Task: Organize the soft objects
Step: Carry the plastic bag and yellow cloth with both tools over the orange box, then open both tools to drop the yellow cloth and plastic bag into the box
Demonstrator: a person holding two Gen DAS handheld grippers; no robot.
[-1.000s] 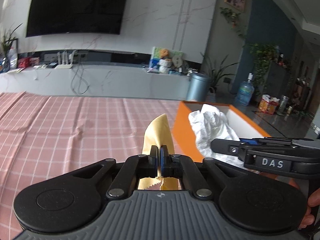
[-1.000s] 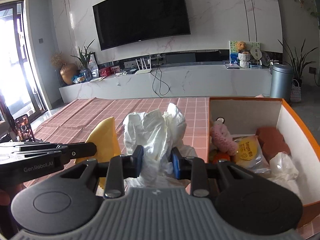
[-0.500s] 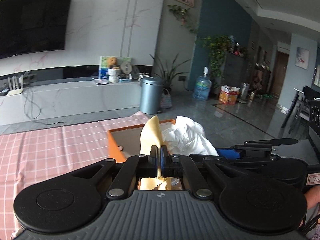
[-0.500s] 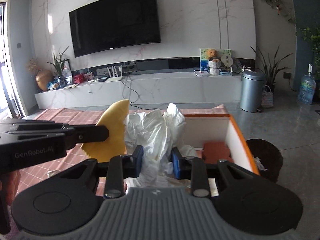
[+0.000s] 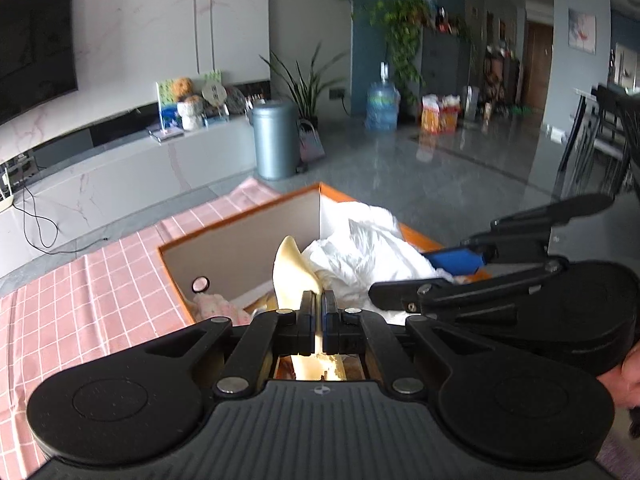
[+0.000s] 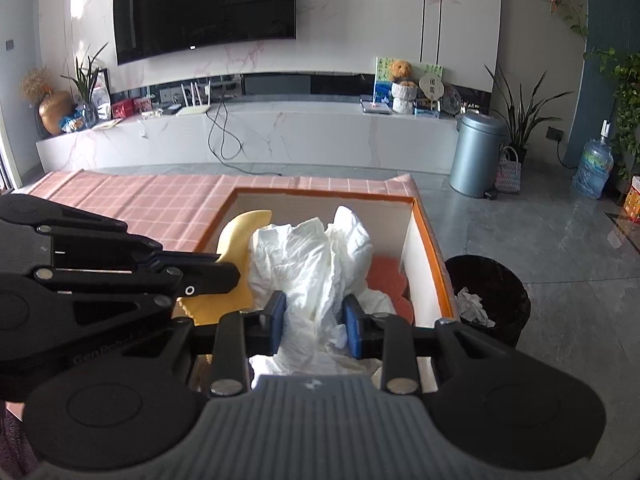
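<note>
My left gripper (image 5: 318, 304) is shut on a thin yellow cloth (image 5: 290, 270) and holds it over the orange box (image 5: 240, 214). My right gripper (image 6: 314, 316) is shut on a crumpled white plastic bag (image 6: 312, 256), also above the box (image 6: 434, 248). The two grippers are side by side, the left one (image 6: 218, 272) to the left of the bag with the yellow cloth (image 6: 238, 232). Inside the box lie a pink plush toy (image 5: 214, 306) and an orange-red soft item (image 6: 386, 272).
The box stands at the right end of a table with a pink checked cloth (image 6: 152, 200). A black waste bin (image 6: 486, 296) stands on the floor right of the box. A grey bin (image 6: 476, 152) and a TV bench (image 6: 240, 136) are beyond.
Both grippers have swung to the right with their loads, from beside the box to over it. Both stay shut.
</note>
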